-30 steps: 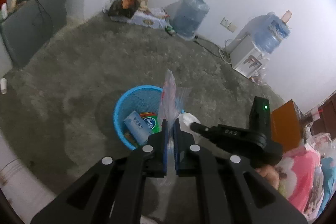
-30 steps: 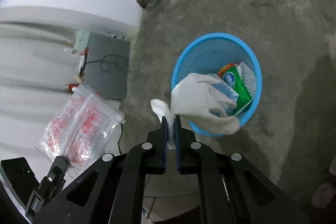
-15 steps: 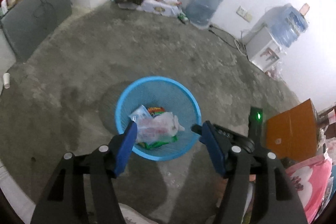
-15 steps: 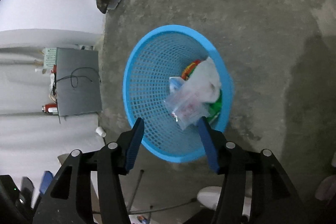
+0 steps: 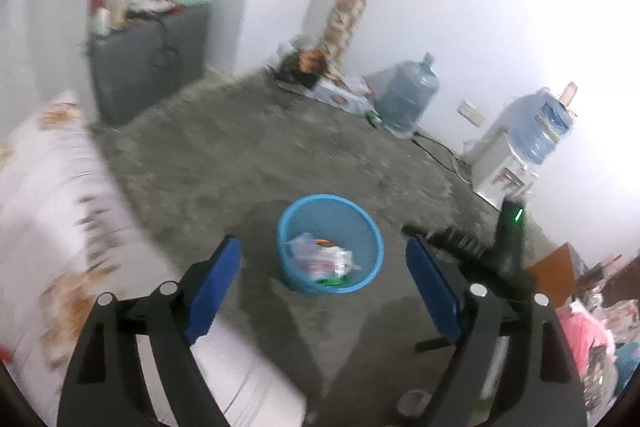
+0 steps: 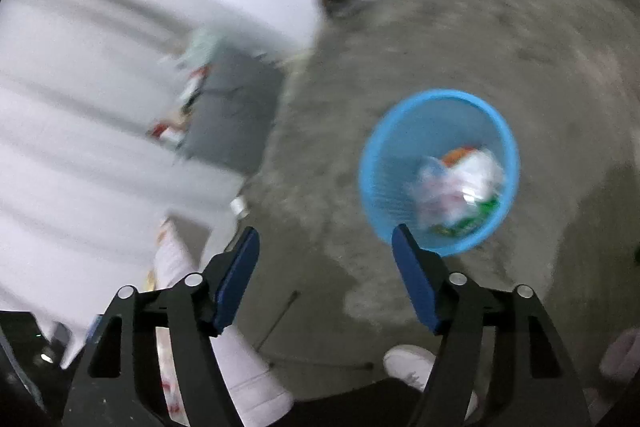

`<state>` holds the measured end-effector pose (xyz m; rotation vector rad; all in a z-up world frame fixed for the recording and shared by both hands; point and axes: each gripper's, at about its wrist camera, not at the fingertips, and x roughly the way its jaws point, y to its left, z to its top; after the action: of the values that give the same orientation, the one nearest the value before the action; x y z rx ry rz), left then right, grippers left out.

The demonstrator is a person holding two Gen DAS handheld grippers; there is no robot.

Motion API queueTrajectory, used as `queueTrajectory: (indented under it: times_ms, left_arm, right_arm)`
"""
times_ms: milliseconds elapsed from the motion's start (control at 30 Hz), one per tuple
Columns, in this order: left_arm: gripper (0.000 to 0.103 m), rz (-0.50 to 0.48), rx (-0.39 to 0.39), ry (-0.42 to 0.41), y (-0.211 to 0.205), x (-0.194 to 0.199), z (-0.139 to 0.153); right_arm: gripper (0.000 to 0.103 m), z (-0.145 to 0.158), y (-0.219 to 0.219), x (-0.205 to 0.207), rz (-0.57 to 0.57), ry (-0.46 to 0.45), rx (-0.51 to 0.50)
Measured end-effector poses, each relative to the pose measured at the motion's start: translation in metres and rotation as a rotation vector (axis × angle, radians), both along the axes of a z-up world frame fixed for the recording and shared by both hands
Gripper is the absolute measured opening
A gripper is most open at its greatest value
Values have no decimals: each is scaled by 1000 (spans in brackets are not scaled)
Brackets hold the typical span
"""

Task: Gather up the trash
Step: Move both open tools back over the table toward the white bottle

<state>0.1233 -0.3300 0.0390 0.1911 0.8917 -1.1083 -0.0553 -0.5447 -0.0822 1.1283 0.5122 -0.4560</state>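
A blue mesh trash basket (image 5: 362,223) stands on the grey concrete floor and holds a clear plastic bag (image 5: 320,259), white tissue and green wrappers. It also shows in the right wrist view (image 6: 384,163), with the trash (image 6: 460,187) inside. My left gripper (image 5: 322,281) is open and empty, above and in front of the basket. My right gripper (image 6: 325,261) is open and empty, to the left of the basket. The right gripper's body (image 5: 480,247) shows in the left wrist view beside the basket.
A white patterned bed or table edge (image 5: 52,219) lies at left. A grey cabinet (image 5: 144,59) stands at the back. Water bottles (image 5: 406,99) and a dispenser (image 5: 516,163) line the far wall. A white shoe (image 6: 412,363) is below the right gripper.
Both grippers opened and dropped the plastic bag and the tissue into the basket a second ago. Since then both have pulled back and up, away from the basket.
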Motion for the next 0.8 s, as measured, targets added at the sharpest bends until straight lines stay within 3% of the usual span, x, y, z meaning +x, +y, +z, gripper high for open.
queueTrajectory:
  times_ms: [200, 367, 633, 800]
  left_arm:
    - [89, 131, -54, -125, 122, -16, 21]
    - [89, 270, -53, -181, 229, -30, 14]
    - [89, 552, -110, -170, 383, -46, -11]
    - [89, 755, -143, -93, 459, -44, -34]
  right_arm:
    - [74, 56, 56, 40, 208, -48, -94]
    - [74, 66, 111, 76, 361, -54, -93]
    - [74, 64, 211, 141, 614, 0, -75]
    - [78, 73, 287, 188, 767, 38, -92]
